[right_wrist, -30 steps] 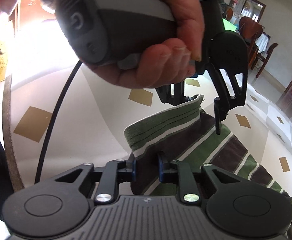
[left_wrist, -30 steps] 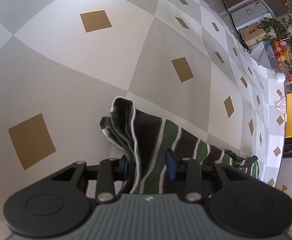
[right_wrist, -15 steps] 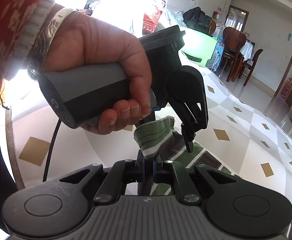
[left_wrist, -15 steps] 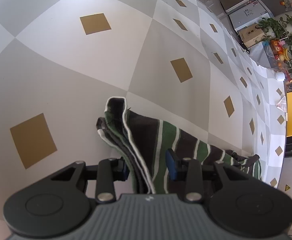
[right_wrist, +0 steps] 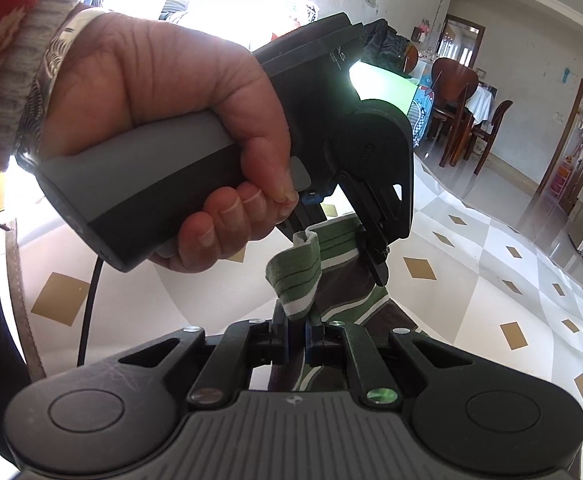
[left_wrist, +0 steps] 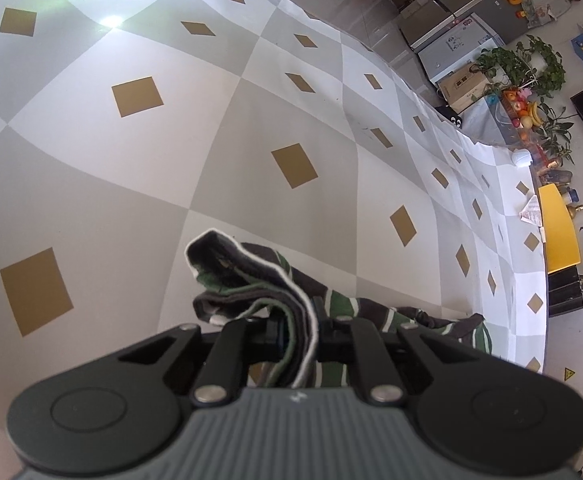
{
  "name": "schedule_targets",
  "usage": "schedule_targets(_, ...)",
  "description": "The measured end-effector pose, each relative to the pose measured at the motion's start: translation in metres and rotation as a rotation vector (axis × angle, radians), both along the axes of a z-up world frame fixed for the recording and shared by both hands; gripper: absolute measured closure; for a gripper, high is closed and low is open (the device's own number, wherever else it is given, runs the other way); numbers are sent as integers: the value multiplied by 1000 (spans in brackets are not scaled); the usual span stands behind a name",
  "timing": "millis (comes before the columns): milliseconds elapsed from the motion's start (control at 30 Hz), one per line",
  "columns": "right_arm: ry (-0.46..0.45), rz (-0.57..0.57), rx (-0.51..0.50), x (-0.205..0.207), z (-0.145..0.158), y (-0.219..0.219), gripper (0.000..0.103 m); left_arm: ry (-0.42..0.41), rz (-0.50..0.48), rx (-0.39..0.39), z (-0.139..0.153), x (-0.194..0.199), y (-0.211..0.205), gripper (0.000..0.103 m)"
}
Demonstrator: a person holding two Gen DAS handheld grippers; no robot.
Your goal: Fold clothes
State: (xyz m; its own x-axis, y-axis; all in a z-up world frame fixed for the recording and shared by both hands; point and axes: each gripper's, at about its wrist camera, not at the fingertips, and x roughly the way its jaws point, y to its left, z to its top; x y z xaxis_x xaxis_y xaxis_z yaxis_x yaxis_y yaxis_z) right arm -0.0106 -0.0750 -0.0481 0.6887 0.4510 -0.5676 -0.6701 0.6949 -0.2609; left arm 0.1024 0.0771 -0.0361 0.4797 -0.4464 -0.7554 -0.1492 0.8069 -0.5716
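Observation:
A striped garment (left_wrist: 251, 280) in green, dark brown and white hangs bunched over a checked tablecloth (left_wrist: 171, 140). My left gripper (left_wrist: 297, 330) is shut on several folded layers of its edge. The rest of the cloth trails down to the right (left_wrist: 443, 328). In the right wrist view my right gripper (right_wrist: 297, 338) is shut on a green-striped corner of the garment (right_wrist: 295, 276). Just above it a hand (right_wrist: 163, 120) holds the left gripper's body (right_wrist: 351, 152), whose fingers (right_wrist: 373, 264) pinch the same edge close by.
The tablecloth has grey and white squares with tan diamonds. At its far right edge stand a yellow tray (left_wrist: 559, 232), fruit (left_wrist: 525, 112) and plants (left_wrist: 531, 64). In the right wrist view, dining chairs (right_wrist: 455, 116) and a doorway (right_wrist: 579, 152) lie beyond.
Both grippers have closed onto the garment's edge and lifted it. The two grippers have drawn close together, bunching the cloth between them.

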Motion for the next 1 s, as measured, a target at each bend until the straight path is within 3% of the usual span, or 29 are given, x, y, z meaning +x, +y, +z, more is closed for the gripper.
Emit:
schedule_targets(233, -21, -41, 21, -4, 11, -21, 96, -48, 1, -44, 15, -6, -16, 93)
schedule_targets(500, -44, -100, 49, -10, 26, -50, 96, -92, -34, -42, 32, -8, -53, 93)
schedule_targets(667, -61, -134, 62, -16, 34, -68, 96, -84, -41, -81, 36, -7, -74, 93)
schedule_targets(1000, -83, -240, 107, -20, 50, -114, 96, -87, -77, -81, 50, 2, -122, 93)
